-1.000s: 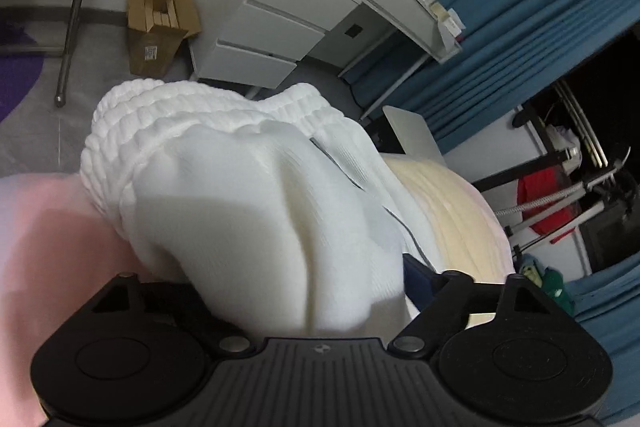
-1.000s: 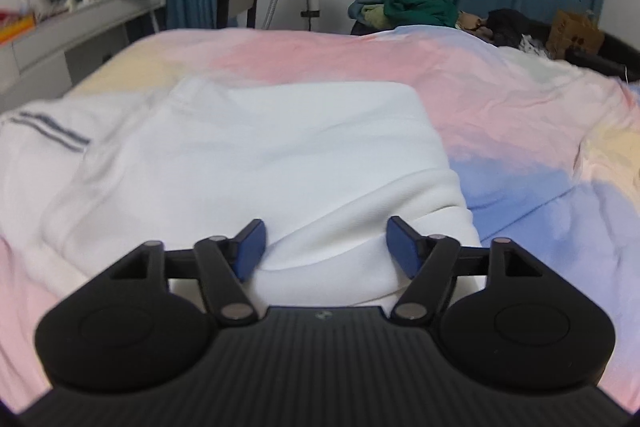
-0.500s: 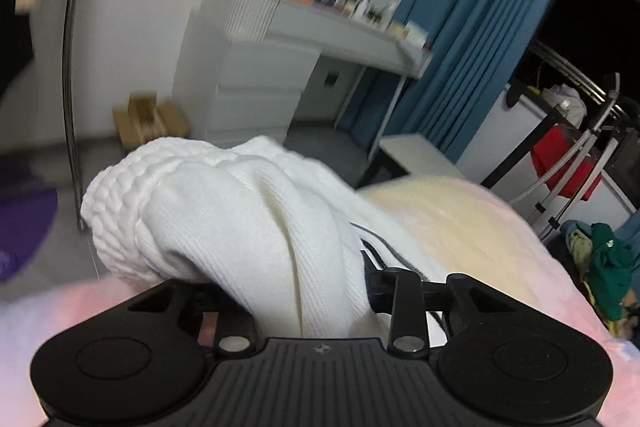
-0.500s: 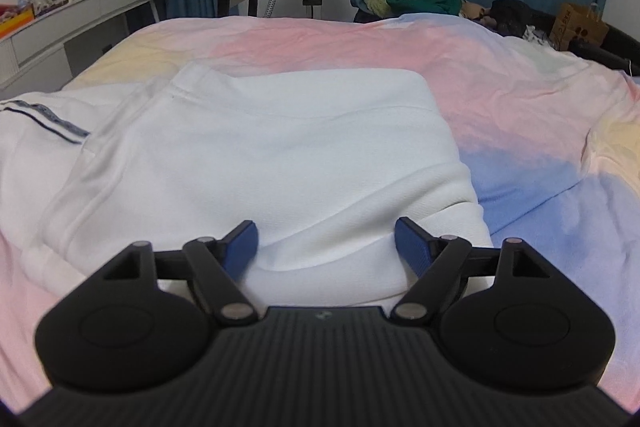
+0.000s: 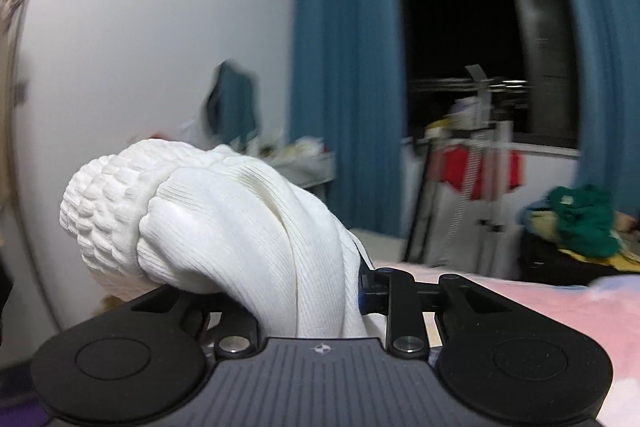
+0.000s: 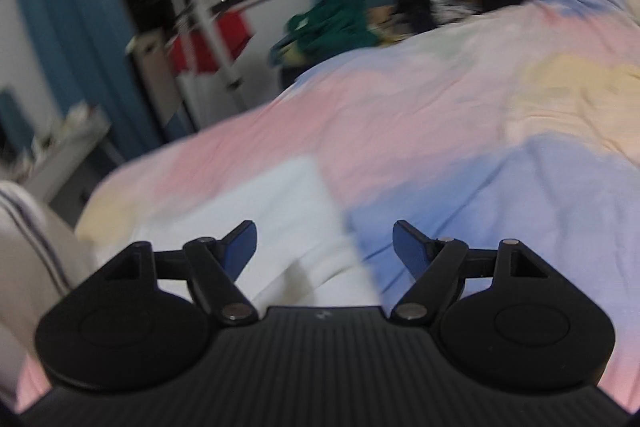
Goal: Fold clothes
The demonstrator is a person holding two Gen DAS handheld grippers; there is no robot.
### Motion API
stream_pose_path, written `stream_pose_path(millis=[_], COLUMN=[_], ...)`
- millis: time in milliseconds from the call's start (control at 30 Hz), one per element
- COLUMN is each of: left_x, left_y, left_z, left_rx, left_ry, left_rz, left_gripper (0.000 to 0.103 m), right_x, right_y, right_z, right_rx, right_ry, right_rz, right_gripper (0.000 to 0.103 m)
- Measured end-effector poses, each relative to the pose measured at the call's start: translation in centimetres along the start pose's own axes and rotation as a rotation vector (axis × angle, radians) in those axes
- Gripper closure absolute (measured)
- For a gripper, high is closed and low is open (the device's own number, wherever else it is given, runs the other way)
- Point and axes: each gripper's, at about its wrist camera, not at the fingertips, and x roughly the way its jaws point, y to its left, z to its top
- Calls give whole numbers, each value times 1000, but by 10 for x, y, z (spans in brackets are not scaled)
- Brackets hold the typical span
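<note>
Closing left tool (image 5: 308, 291) bunching white garment (image 5: 224, 227), ribbed cuff up-left.

White garment (image 5: 240, 227) bunch hides left gripper (image 5: 320, 301) pads; room at 12 to 3 o'clock motion-blurred; right view blurred too.

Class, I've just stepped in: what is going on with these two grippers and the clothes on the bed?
A person is folding clothes on a pastel bedspread. The left gripper has a bunched white knit garment between its fingers, lifted off the bed, and its jaws are closing on it. The right gripper is open and holds nothing; it hangs over the flat part of the white garment on the bed.
</note>
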Motion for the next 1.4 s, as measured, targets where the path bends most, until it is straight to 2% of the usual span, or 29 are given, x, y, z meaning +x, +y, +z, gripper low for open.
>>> stream_pose_path(millis=[100, 200, 367, 500, 600, 733, 800, 900, 967, 1167, 1267, 1400], left_x=[-20, -40, -65, -65, -59, -52, -50, -42, -41, -49, -51, -64], left_y=[-55, -107, -167, -197, -201, -190, -188, -185, -182, -165, -146, -80], left_z=[-10, -39, -99, -139, -157, -166, -168, -168, -168, -170, -165, -156], left_rx=[92, 203, 339, 432, 466, 469, 473, 495, 495, 557, 570, 565], left_ry=[-41, -62, -45, 23, 51, 62, 71, 51, 27, 27, 39, 89], left_rz=[-65, -121, -219, -265, -295, -349, -388, -441, -482, -562, -575, -539], left_gripper=[76, 77, 77, 77, 75, 70, 64, 47, 32, 30, 28, 28], right_x=[-4, -2, 6, 11, 14, 19, 21, 25, 26, 25, 30, 34], right_y=[-23, -39, -52, -62, -68, -70, -69, -66, -63, -56, -56, -51], right_z=[12, 18, 20, 23, 24, 23, 23, 24, 25, 25, 24, 20], right_rx=[82, 147, 200, 238, 265, 285, 290, 295, 297, 305, 324, 313], right_ry=[-18, -16, 0, 15, 26, 44, 58, 79, 84, 88, 117, 145], right_rz=[-36, -33, -37, -37, -26, -1, 21, 100, 163, 290, 310, 298], right_gripper=[26, 26, 26, 26, 26, 26, 25, 25, 25, 24, 24, 24])
